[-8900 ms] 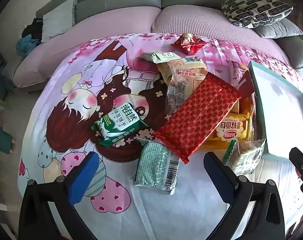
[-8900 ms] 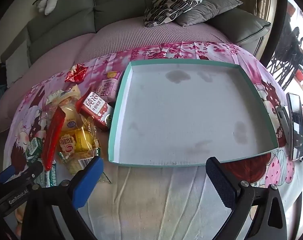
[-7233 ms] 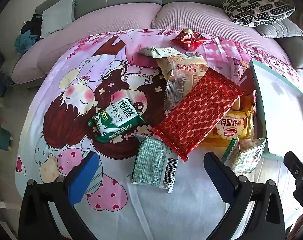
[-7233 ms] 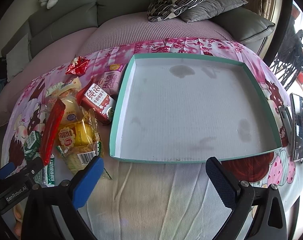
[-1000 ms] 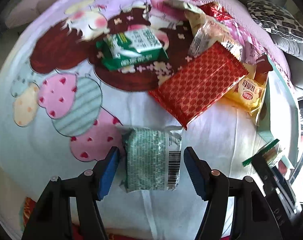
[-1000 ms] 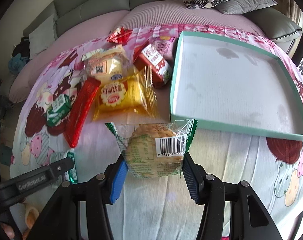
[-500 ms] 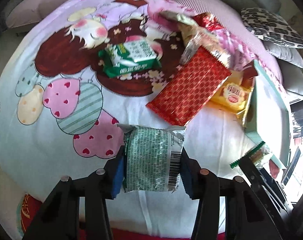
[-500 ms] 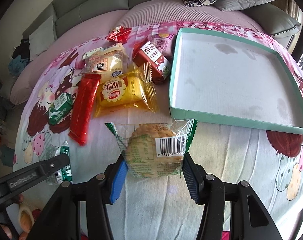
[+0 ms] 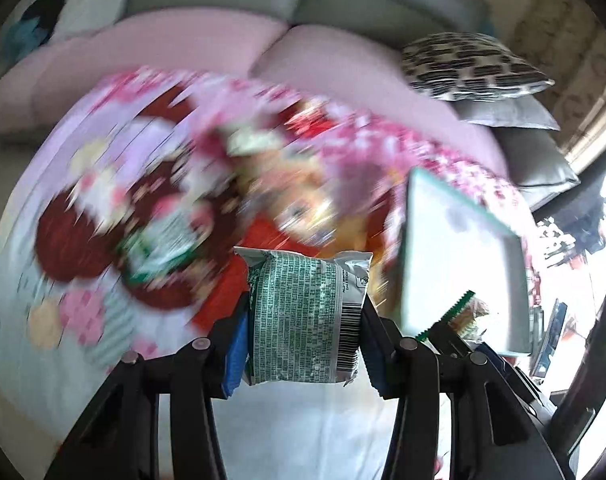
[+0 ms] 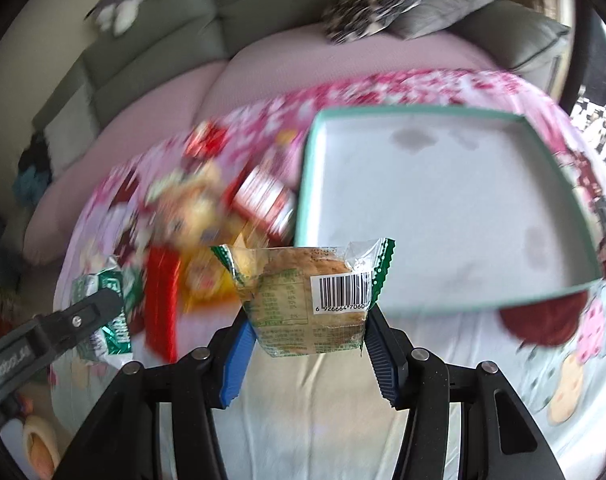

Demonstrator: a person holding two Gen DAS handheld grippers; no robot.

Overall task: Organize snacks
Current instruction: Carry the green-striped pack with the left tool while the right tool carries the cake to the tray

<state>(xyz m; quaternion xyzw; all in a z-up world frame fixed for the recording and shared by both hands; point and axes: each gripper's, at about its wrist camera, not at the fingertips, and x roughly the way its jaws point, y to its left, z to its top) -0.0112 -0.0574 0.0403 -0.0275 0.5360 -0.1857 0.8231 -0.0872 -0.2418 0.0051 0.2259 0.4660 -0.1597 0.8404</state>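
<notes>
A grey sofa with a pink-covered seat backs a surface draped in a pink cartoon-print cloth (image 10: 443, 360), where the shallow teal-rimmed white tray (image 10: 423, 112) lies with nothing in it. A second ago both packets lay on the cloth; now they hang clear of it, the background streaked by motion. The left gripper (image 9: 303, 352) is clamped on the green-printed silver foil packet (image 9: 303, 316), and the right gripper (image 10: 307, 344) pinches the clear-wrapped round cake with a barcode label (image 10: 307, 300), level with the tray's near edge. The remaining snacks (image 10: 207, 220) sit piled left of the tray. Both lifts look done, so the carry to the tray likely follows.
</notes>
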